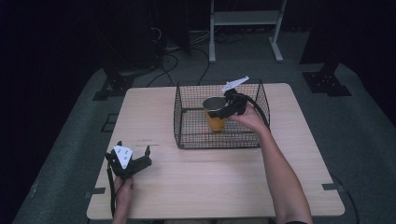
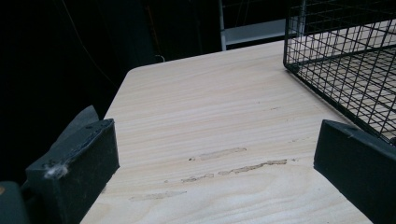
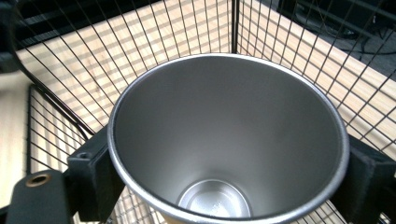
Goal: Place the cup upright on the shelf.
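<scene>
One cup (image 1: 215,114), one wire basket (image 1: 187,135), two grippers. Right gripper (image 1: 223,111) clamps the cup near its rim, inside the basket. Left gripper (image 1: 133,161) sits wide open, low over the table (image 1: 210,186). Right gripper view reveals the cup's steel inside (image 3: 224,140); high view shows its orange outside.
</scene>
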